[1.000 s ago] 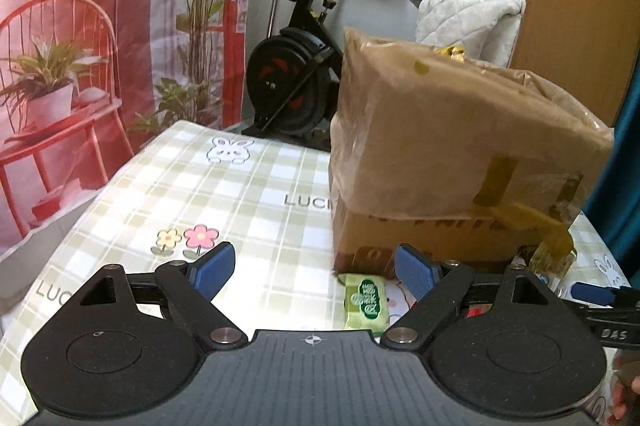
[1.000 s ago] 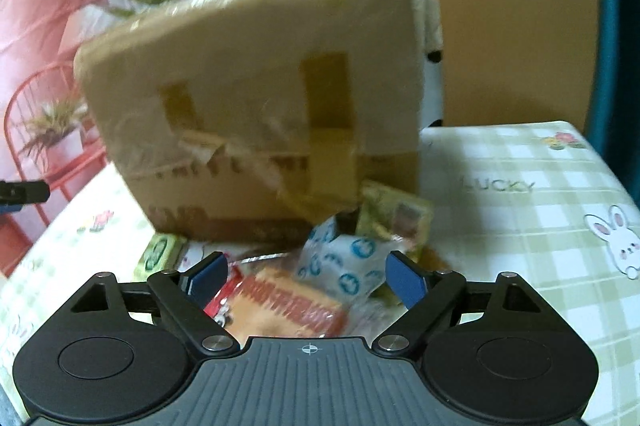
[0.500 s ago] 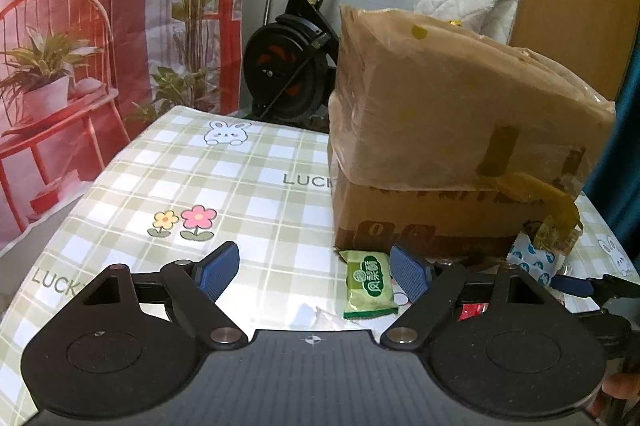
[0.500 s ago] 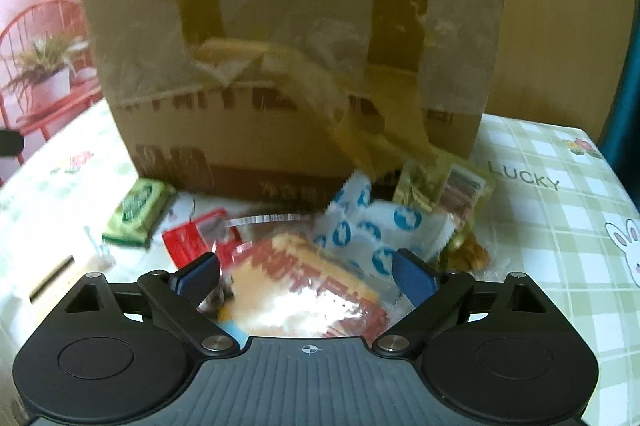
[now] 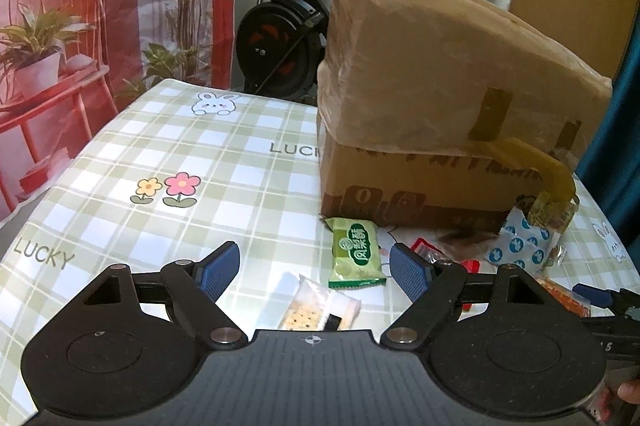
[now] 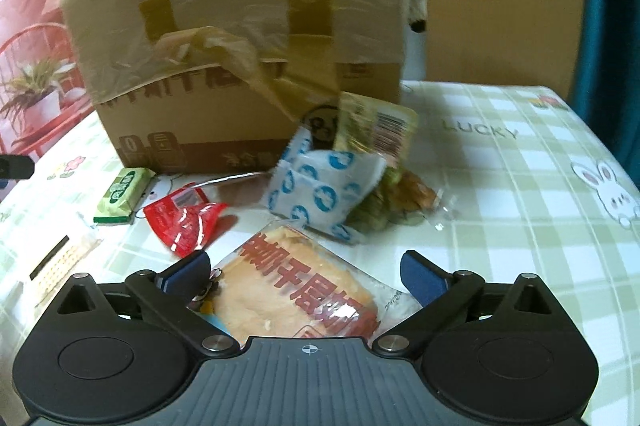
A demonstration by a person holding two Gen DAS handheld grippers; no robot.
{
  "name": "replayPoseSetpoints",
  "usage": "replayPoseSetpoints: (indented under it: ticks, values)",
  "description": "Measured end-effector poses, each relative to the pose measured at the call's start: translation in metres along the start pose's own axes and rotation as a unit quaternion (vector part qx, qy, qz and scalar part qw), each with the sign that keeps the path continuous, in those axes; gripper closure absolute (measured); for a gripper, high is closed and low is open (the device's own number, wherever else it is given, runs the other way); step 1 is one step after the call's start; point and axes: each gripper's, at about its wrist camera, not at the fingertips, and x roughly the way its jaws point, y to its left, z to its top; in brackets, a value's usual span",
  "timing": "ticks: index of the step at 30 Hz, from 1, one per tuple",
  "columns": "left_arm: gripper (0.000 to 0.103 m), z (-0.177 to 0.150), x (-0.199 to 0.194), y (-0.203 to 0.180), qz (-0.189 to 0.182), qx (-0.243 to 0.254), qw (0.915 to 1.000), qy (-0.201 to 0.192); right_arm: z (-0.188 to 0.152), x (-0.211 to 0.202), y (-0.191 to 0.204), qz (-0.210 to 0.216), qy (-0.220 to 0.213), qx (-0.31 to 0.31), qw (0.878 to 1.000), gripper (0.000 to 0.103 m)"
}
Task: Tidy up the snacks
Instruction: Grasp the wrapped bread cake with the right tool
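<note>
The left gripper (image 5: 314,268) hangs above the table (image 5: 224,185), which is covered with a green checked cloth. Its blue fingers (image 5: 218,270) stand wide apart and hold nothing. Between them, on the cloth, lie a clear cracker packet (image 5: 316,308) and, a little farther, a green snack pack (image 5: 356,254) just in front of the cardboard box (image 5: 440,113).

The right gripper (image 6: 306,272) is also wide open, with nothing held. A bread packet with red lettering (image 6: 300,294) lies on the table between its fingers (image 6: 420,276); whether the fingers touch it I cannot tell. Beyond it lie a crumpled red wrapper (image 6: 184,220), a white packet with blue circles (image 6: 324,189) and a yellow-green packet (image 6: 376,129), which leans against the box (image 6: 240,37). The green snack pack (image 6: 124,195) lies to the left, near the corner of the box. A loose piece of brown tape (image 6: 248,65) hangs from the front of the box.
</note>
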Motion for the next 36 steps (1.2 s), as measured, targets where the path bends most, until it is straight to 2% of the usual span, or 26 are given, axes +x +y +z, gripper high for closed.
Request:
replayPoseSetpoints:
  ticks: [2, 6, 11, 13, 16, 18, 22, 25, 27, 32, 36]
  values:
    - [0.019, -0.001, 0.001, -0.001, -0.004, 0.002, 1.0, 0.003, 0.001, -0.004, -0.002, 0.001, 0.0, 0.001, 1.0, 0.006]
    - [0.019, -0.002, 0.002, -0.004, -0.011, 0.002, 0.9999, 0.004, 0.007, -0.022, -0.001, 0.02, -0.026, -0.038, 0.999, 0.006]
    - [0.02, -0.004, 0.003, -0.007, -0.023, 0.004, 0.9997, 0.007, 0.003, -0.021, 0.006, 0.046, 0.016, -0.117, 0.992, 0.005]
    - [0.02, -0.005, 0.003, -0.008, -0.026, 0.005, 0.9996, 0.009, -0.005, -0.019, 0.012, 0.046, 0.025, -0.158, 0.986, 0.004]
    - [0.02, -0.007, 0.003, -0.009, -0.028, 0.004, 0.9995, 0.012, -0.013, -0.011, 0.017, 0.027, 0.035, -0.184, 0.982, 0.004]
    - [0.02, -0.007, 0.004, -0.011, -0.031, 0.005, 0.9994, 0.013, -0.015, -0.005, 0.016, 0.032, 0.032, -0.176, 0.983, 0.005]
    - [0.028, -0.008, 0.003, -0.015, -0.051, 0.011, 0.9985, 0.015, -0.016, -0.004, 0.01, 0.058, 0.021, -0.144, 0.988, 0.024]
    - [0.028, -0.009, 0.007, -0.021, -0.068, 0.013, 0.9974, 0.021, -0.021, -0.007, 0.006, 0.063, 0.005, -0.139, 0.988, 0.027]
    - [0.036, -0.011, 0.012, -0.025, -0.08, 0.014, 0.9963, 0.028, -0.024, -0.009, 0.005, 0.061, -0.003, -0.137, 0.989, 0.028]
    - [0.039, -0.014, 0.028, -0.04, -0.108, 0.013, 0.9924, 0.058, -0.027, -0.02, -0.002, 0.024, -0.008, -0.129, 0.991, 0.029]
    - [0.04, -0.016, 0.046, -0.061, -0.113, 0.02, 0.9903, 0.078, -0.029, -0.032, -0.022, -0.022, -0.024, -0.08, 0.996, 0.03]
